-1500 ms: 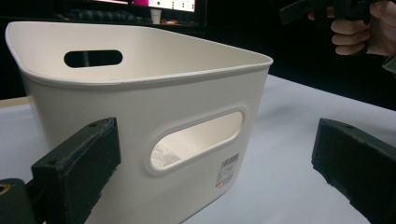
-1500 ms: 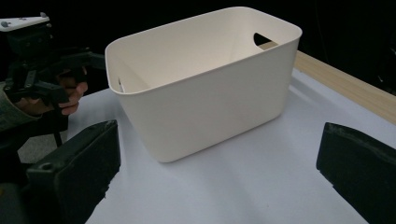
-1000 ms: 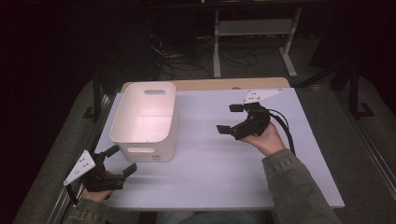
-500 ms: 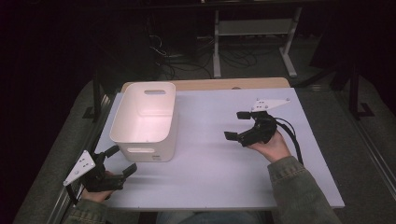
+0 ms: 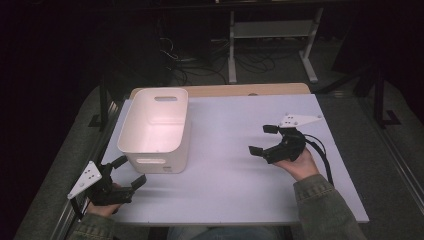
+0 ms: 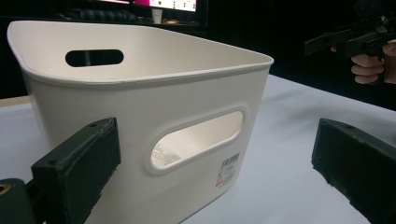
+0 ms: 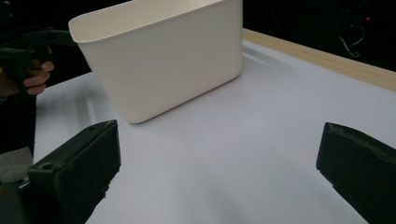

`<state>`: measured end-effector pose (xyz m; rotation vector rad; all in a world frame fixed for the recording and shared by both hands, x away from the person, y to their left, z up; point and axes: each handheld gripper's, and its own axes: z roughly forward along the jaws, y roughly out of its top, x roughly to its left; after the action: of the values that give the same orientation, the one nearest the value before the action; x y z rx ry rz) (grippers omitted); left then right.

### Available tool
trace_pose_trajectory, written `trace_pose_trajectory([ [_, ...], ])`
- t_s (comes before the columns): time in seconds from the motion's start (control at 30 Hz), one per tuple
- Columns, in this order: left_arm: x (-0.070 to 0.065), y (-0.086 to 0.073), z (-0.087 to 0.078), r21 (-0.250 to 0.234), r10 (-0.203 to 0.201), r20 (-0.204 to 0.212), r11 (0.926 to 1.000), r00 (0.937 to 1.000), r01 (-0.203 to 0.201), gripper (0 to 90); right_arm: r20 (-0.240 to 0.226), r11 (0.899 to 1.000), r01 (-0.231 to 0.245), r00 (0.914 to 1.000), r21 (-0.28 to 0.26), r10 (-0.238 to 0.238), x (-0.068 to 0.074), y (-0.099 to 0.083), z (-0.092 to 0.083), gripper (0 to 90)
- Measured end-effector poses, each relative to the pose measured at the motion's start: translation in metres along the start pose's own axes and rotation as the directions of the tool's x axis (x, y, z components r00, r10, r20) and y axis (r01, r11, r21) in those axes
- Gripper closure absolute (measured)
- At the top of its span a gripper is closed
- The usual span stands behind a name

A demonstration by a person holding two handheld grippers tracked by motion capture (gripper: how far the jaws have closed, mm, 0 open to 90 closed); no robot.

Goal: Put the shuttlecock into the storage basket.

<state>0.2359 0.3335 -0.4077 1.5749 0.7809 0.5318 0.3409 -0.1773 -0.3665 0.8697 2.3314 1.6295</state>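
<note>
Here left gripper jaws spread, aimed at bin near handle slot, likely to grasp wall; right gripper spread, empty, hovers apart.

Left gripper fingers spread wide; right gripper likewise.
</note>
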Motion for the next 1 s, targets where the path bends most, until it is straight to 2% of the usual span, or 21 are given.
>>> trace_pose_trajectory([
  [0.13,0.0,0.0,0.0,-0.003,-0.003,0.0,1.0,1.0,0.003,0.8,0.029,1.0,-0.002,0.9996,0.006,0.002,0.0,-0.004,-0.003,0.0],
  [0.27,0.0,0.0,-0.001,-0.012,-0.006,-0.001,0.9999,1.0,0.006,0.8,0.033,1.0,-0.009,0.9994,0.012,0.008,0.0,-0.008,-0.005,0.0],
  [0.6,0.0,0.0,-0.001,-0.006,-0.011,-0.006,0.9999,0.9999,0.011,0.8,0.049,1.0,-0.014,0.9987,-0.011,0.015,0.0,-0.018,-0.018,0.0],
  [0.63,0.001,0.0,-0.001,-0.002,-0.001,-0.006,1.0,1.0,0.001,0.8,0.052,1.0,-0.017,0.9985,-0.011,0.018,-0.001,-0.02,-0.019,0.0],
  [1.0,0.002,0.0,-0.003,0.003,0.01,-0.002,1.0,1.0,-0.01,0.8,0.092,0.998,-0.032,0.9951,-0.045,0.036,-0.003,-0.034,-0.035,0.0],
])
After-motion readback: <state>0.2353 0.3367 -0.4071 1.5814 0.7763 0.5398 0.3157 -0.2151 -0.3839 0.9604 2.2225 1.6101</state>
